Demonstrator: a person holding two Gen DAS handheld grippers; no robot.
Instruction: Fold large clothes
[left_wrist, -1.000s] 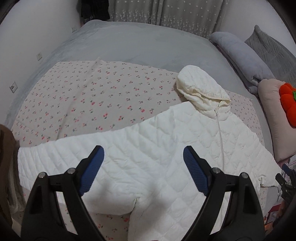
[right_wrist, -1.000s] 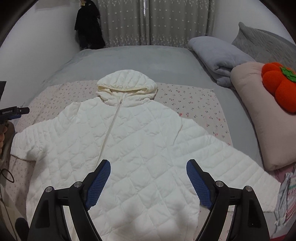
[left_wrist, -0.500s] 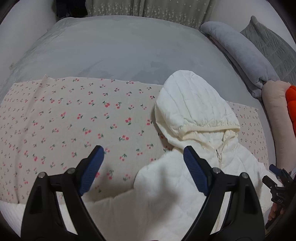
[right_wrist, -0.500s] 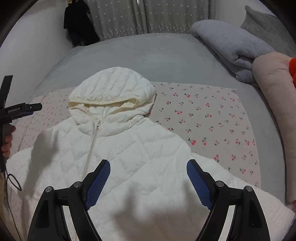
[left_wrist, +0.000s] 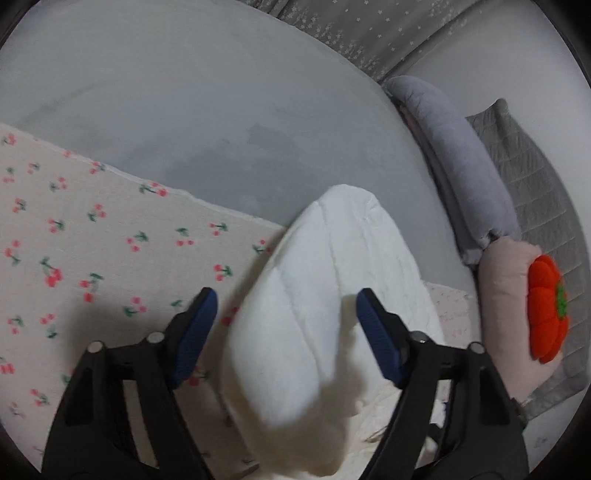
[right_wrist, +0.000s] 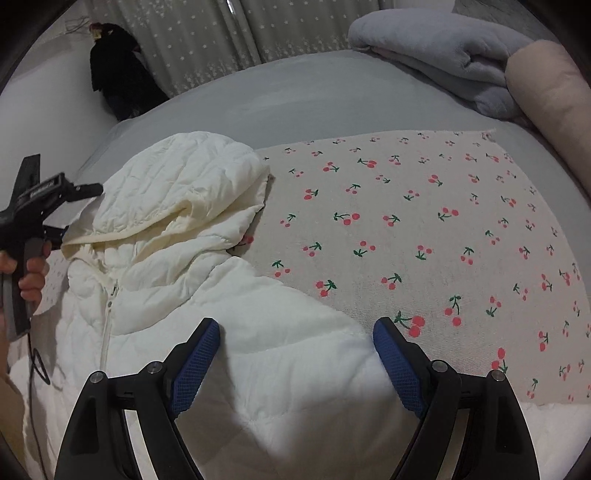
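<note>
A white quilted hooded jacket (right_wrist: 229, 362) lies front up on a cherry-print cloth (right_wrist: 424, 236) on the bed. Its zip (right_wrist: 107, 321) runs down the left of the right wrist view. My left gripper (left_wrist: 286, 314) is open, with its jaws on either side of the hood (left_wrist: 325, 295), close above it. My right gripper (right_wrist: 295, 341) is open over the jacket's shoulder, just behind the hood (right_wrist: 177, 199). The left gripper also shows in the right wrist view (right_wrist: 92, 190), beside the hood's left edge.
The grey bed sheet (left_wrist: 184, 110) stretches beyond the cloth. A folded grey blanket (right_wrist: 436, 55), a pink pillow (left_wrist: 513, 295) with an orange plush (left_wrist: 546, 310) and a grey quilted cushion (left_wrist: 532, 177) lie on the right. A dark garment (right_wrist: 118, 81) hangs by the curtain.
Both grippers have moved forward up the jacket, from its lower body to the hood and shoulder. Both stay open.
</note>
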